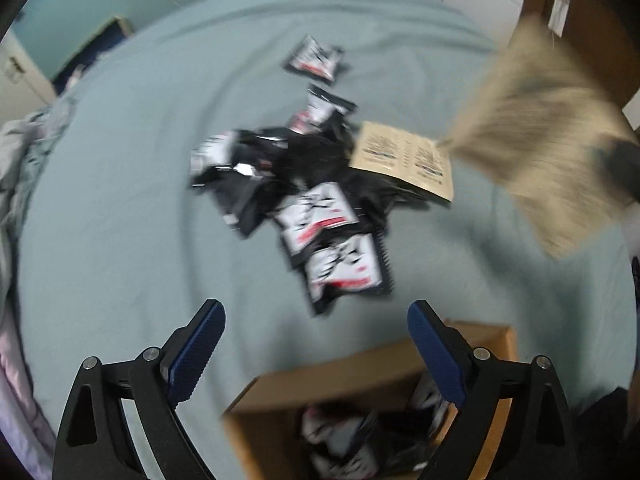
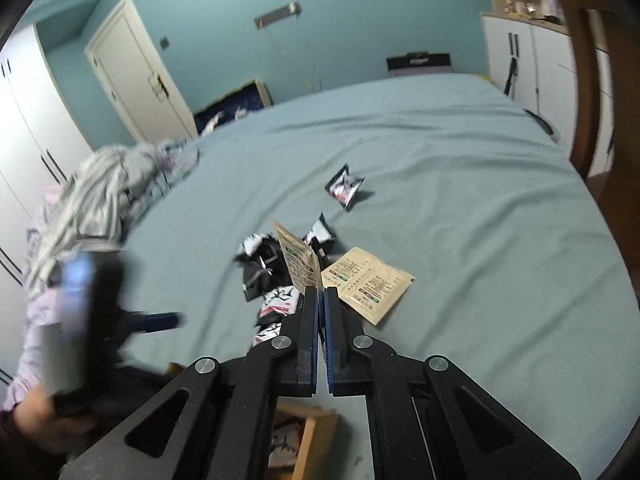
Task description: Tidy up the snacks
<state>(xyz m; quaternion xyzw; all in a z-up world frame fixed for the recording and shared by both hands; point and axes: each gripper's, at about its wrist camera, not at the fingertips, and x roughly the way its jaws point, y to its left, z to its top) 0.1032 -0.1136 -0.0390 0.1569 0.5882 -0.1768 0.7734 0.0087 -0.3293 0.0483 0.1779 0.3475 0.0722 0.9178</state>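
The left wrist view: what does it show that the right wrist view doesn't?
Left only: the open left gripper, empty, over a cardboard box holding black-and-white packets.

Right only: the right gripper, fingers shut on a tan packet, plus a white door and bundled clothes.

Both: the bed, the black-and-white pile, a flat tan packet.

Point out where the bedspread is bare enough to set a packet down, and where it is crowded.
Bare bedspread runs right of the tan packet lying flat and beyond the lone black packet. Another bare strip lies between the packet pile and the crumpled clothes. Crowded: the pile itself and the cardboard box.
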